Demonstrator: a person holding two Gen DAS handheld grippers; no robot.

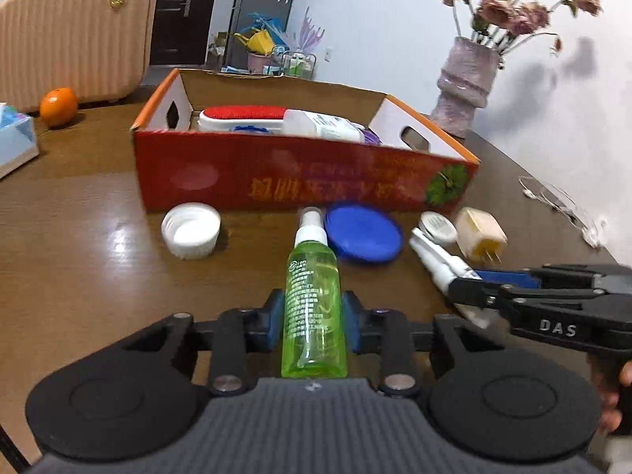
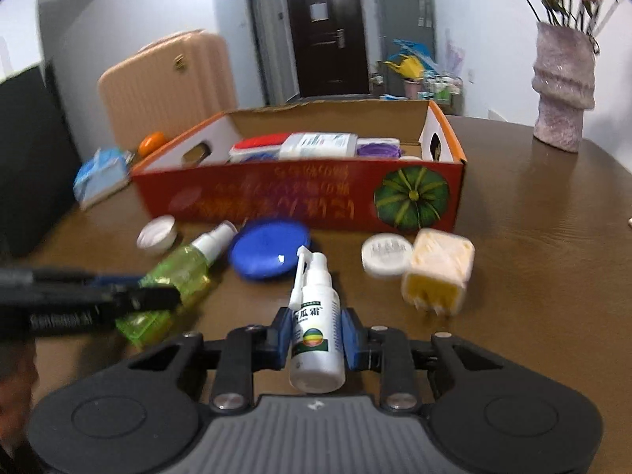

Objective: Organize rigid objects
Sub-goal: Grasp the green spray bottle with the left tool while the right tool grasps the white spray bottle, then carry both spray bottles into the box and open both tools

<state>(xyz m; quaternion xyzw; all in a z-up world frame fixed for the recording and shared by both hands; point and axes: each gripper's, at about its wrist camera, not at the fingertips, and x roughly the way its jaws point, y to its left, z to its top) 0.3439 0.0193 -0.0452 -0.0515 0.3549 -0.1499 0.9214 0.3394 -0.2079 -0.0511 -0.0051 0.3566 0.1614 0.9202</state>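
Both grippers are loaded at once. The left gripper (image 1: 314,322) has its jaws clamped on the green spray bottle (image 1: 314,300), blue pads pressed to the bottle's sides about mid-body. The bottle's long axis runs straight out along the jaws, white nozzle fwd, base back toward the cam. In the right wrist view it looks to lie on the bench (image 1: 98,268), not lifted yet.

The right gripper (image 2: 316,333) has its jaws clamped on the white spray bottle (image 2: 314,328), pads on the label sides, nozzle likewise pointing fwd toward the box.

What the next move turns on: the red cardboard box (image 1: 276,181) sits dead ahead of both grippers, its long side wall facing them, open top beyond. Both bottles point nose-first at that wall, so each prob. needs to go up and over the near rim before release. The box already holds items at its middle: a red-topped white thing, a white bottle, something purple. Free floor looks to be at the ends.

Left on the bench betw. jaws and box: white cap (image 1: 190,234), blue round lid (image 1: 362,233), small white round case (image 1: 437,227), cream plug adapter (image 1: 481,239). The blue lid lies just beside the green bottle's nozzle; whether they touch I can't tell. The adapter is nearer the right hand, the white cap nearer the left.
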